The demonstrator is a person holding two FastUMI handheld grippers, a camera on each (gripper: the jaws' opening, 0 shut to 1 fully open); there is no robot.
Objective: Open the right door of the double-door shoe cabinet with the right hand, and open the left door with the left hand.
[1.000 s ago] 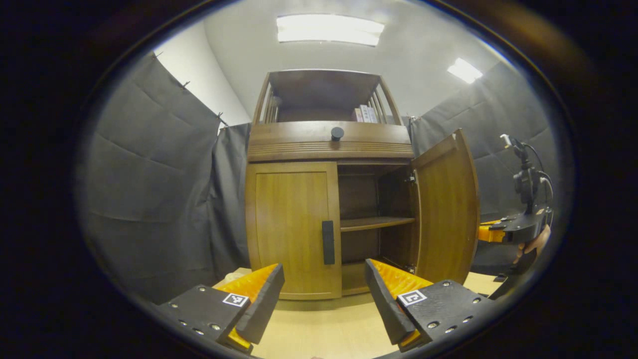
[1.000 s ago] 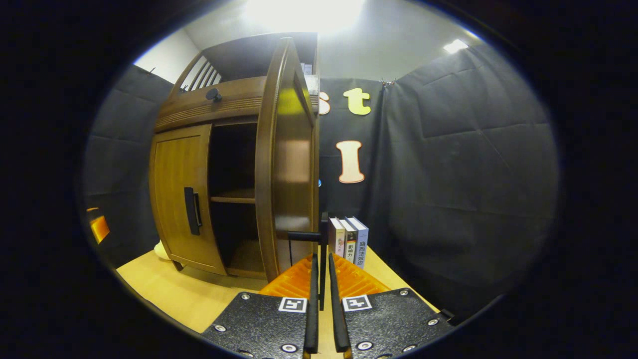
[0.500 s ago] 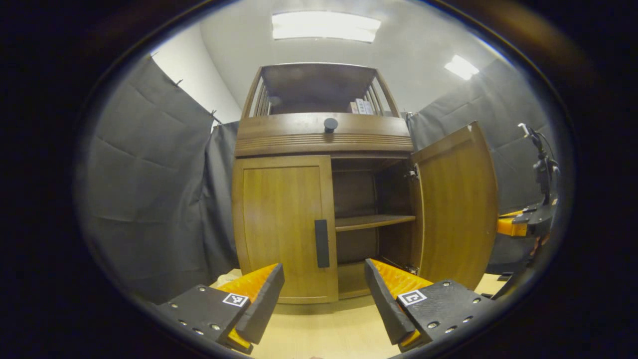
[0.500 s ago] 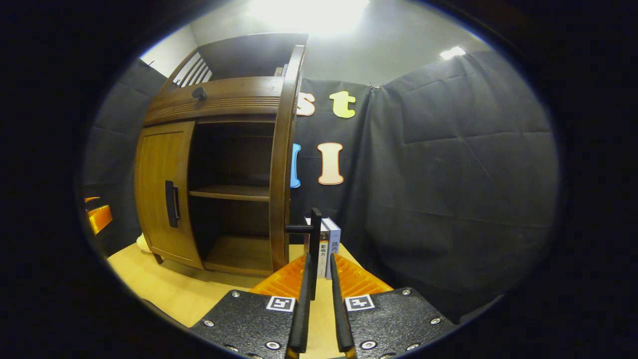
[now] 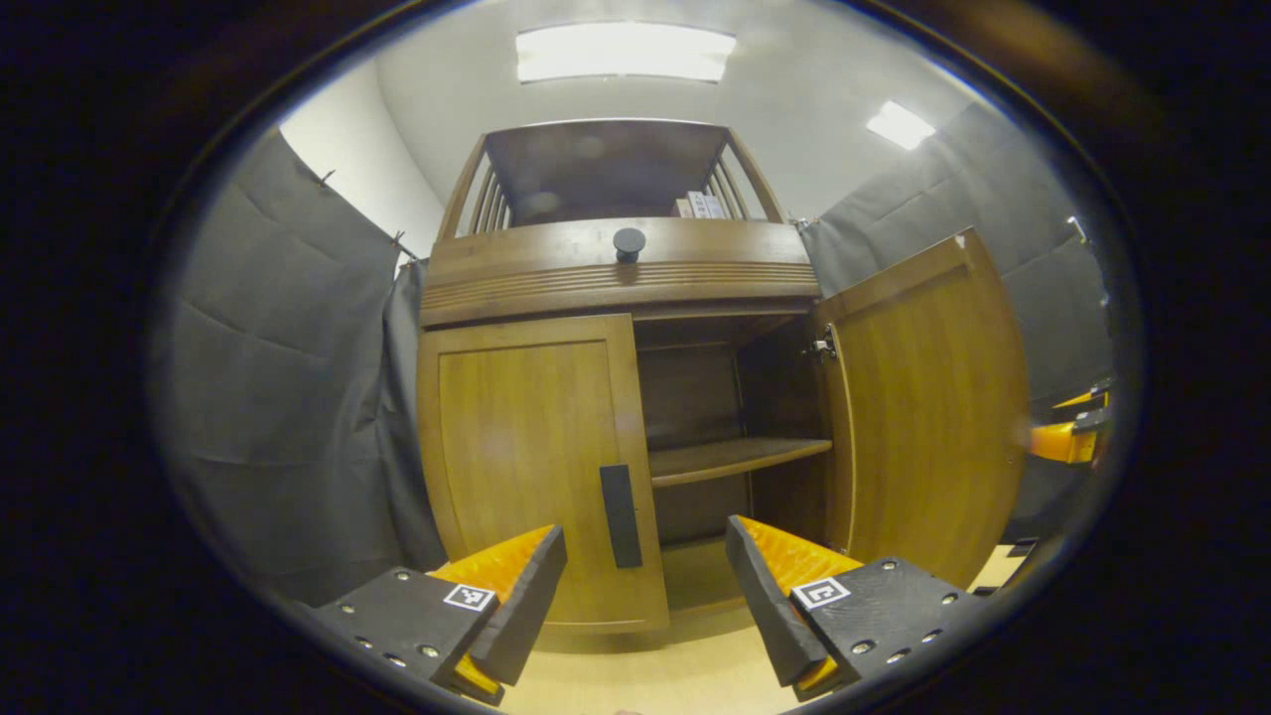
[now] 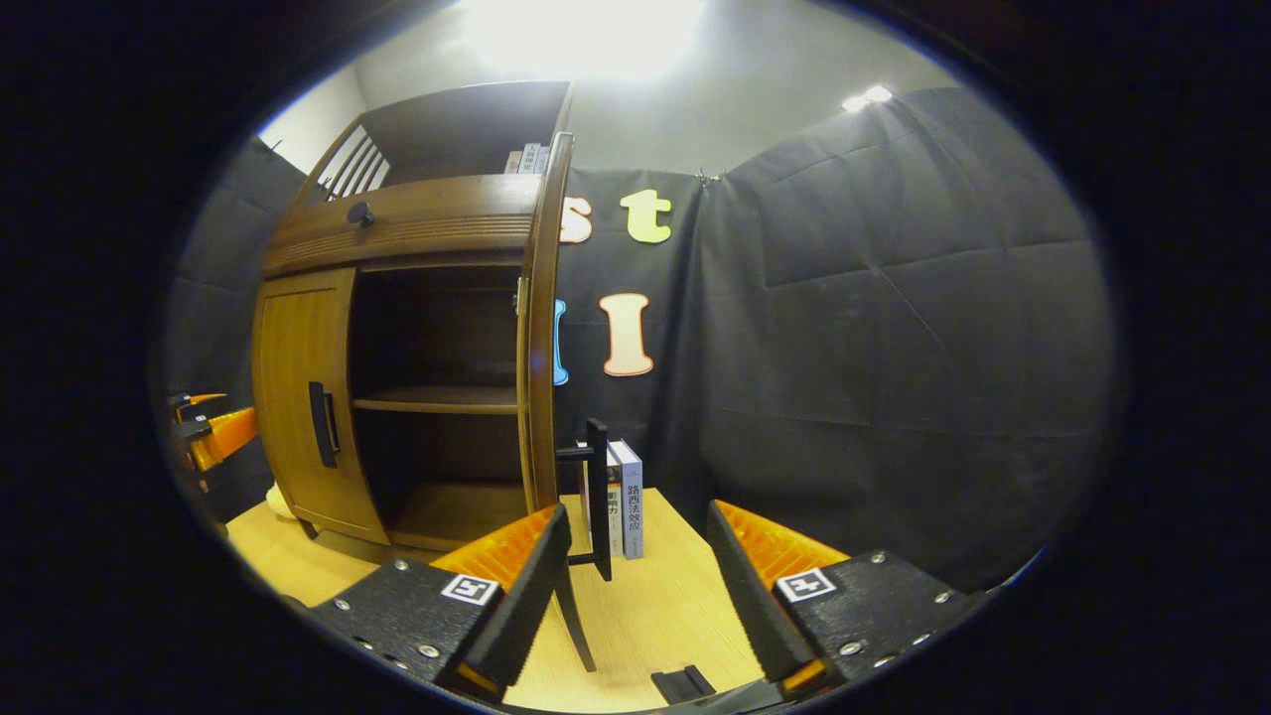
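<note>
Now both spread grippers, left (image 5: 645, 586) and right (image 6: 635, 566), flank handles; right door (image 6: 541, 338) stands edge-on.

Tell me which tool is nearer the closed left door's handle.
Left. The left tool hangs open just before the left door handle; the right tool sits open by the right door's handle.

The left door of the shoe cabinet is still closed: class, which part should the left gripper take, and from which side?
Grip the black vertical bar handle near the left door's inner edge. It stands upright, so come straight at the door's front with the open left gripper, one finger on each side of the bar.
</note>
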